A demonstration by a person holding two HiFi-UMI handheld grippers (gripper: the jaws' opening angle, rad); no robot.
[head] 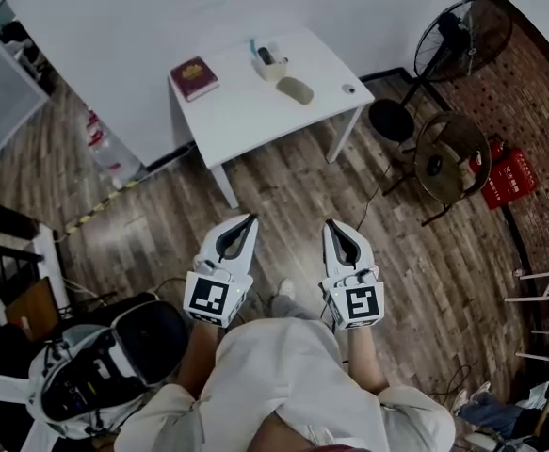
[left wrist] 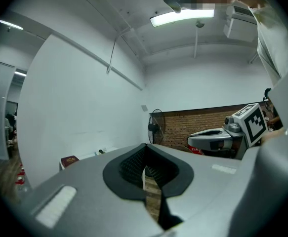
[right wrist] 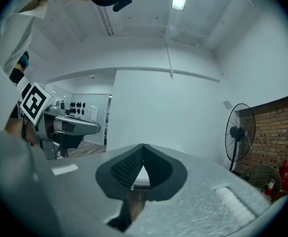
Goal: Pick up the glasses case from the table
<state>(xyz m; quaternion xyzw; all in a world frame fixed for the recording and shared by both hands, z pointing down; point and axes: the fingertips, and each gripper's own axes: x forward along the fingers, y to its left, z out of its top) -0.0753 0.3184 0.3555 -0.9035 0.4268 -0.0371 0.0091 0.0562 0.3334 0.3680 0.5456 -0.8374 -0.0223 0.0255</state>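
The glasses case (head: 295, 89), a grey-green oval, lies on the white table (head: 246, 111) by the far wall. Both grippers hang over the wooden floor, well short of the table and apart from the case. My left gripper (head: 248, 220) has its jaws together with nothing held, and its tips (left wrist: 144, 147) meet in the left gripper view. My right gripper (head: 331, 224) is likewise shut and empty, its tips (right wrist: 143, 146) touching. From each gripper view the other gripper shows alongside: the right gripper (left wrist: 218, 139), the left gripper (right wrist: 69, 127). The case is hidden in both gripper views.
A dark red book (head: 194, 77), a white holder (head: 268, 62) with small items and a small round thing (head: 349, 88) share the table. Two standing fans (head: 462, 36) (head: 441, 156) and red boxes (head: 506, 175) stand at the right. A grey bag (head: 104, 370) lies at lower left.
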